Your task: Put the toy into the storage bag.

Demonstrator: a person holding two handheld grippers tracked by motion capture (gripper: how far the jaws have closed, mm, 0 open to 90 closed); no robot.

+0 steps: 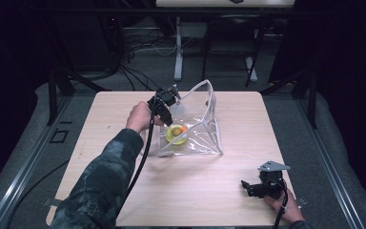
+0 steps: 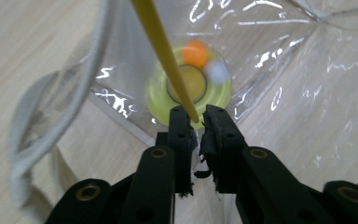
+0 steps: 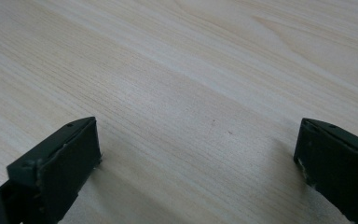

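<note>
Left tongs (image 2: 196,119) pinched on a thin yellow stick (image 2: 161,44) — over a clear plastic bag with white handles (image 1: 205,112) at desk centre. Inside: round yellow-green dish (image 2: 189,86), small orange ball (image 2: 195,52). Right tongs (image 3: 196,154) spread wide, holding nothing, near right on pale wooden desk (image 1: 248,119) — dark room, cables beyond.

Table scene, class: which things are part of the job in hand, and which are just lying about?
In use:
clear plastic bag
yellow stick, held by left gripper
yellow-green dish in the bag
orange ball

Idle or background:
right gripper, open on wooden table
floor cables
</note>
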